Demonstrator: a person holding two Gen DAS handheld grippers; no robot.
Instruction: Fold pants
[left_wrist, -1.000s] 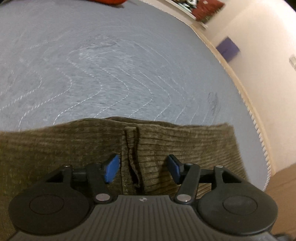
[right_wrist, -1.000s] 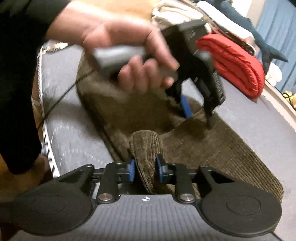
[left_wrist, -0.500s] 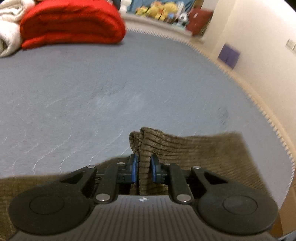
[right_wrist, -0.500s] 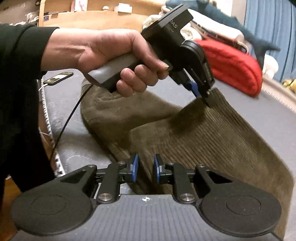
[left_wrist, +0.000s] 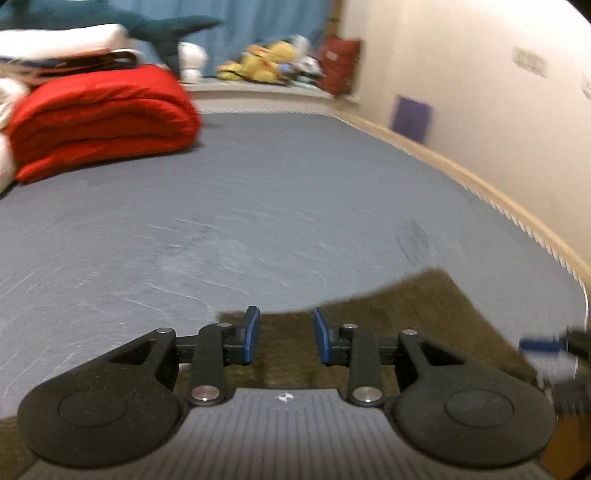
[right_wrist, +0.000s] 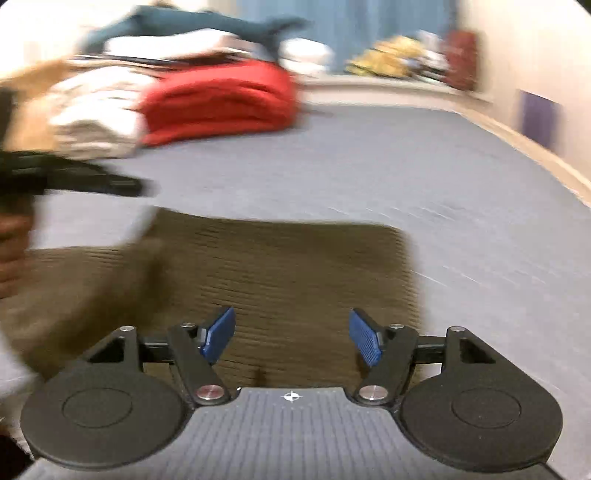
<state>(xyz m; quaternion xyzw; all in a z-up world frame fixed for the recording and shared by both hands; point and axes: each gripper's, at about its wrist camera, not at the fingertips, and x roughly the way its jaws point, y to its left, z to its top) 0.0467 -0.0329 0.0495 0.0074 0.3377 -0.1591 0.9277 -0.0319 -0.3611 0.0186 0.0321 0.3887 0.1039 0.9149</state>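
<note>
Spreading: both grippers' jaws just opened, nothing pinched, above olive pants (right_wrist: 288, 266).

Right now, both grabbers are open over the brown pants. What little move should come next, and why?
Probably lower both grabbers to pinch a pants edge for another fold. The left gripper and right gripper have just been opening, with nothing between their pads. The brown pants lie flat on the grey mattress, already folded over once.
</note>
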